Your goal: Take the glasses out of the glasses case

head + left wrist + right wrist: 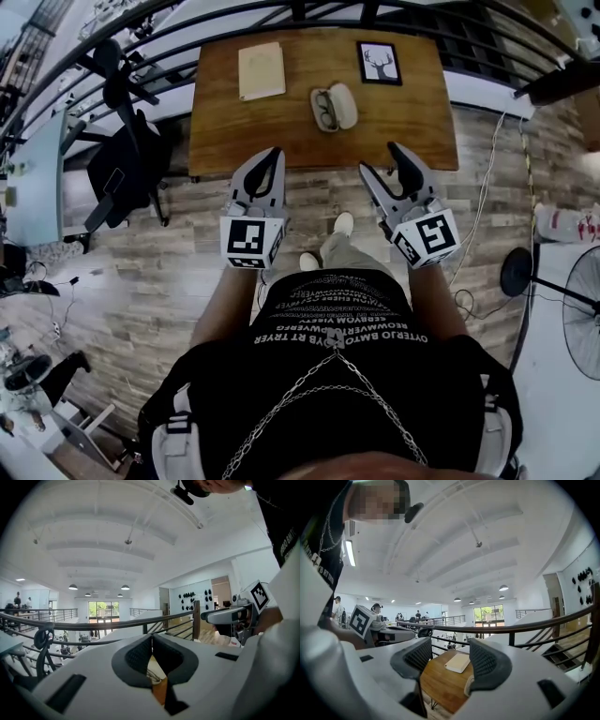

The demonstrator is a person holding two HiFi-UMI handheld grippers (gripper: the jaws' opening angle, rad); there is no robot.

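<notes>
Open glasses case (336,107) lies beyond and between both grippers, well apart, long axis pointing away. Left gripper (270,159) clenched, empty. Right gripper (383,161) jaws spread.

The person wears a black T-shirt (347,375) with short sleeves and rows of white lettering, a silver chain (291,394) over it, khaki trousers (349,255) and white shoes (344,223). White-and-grey strap pieces (173,441) sit on both shoulders. The left tool (274,154) and right tool (384,161) have pale grey shells, each ending in a cube (251,242) of black-and-white square markers. Their pads (487,660) are dark grey with a ribbed face.
</notes>
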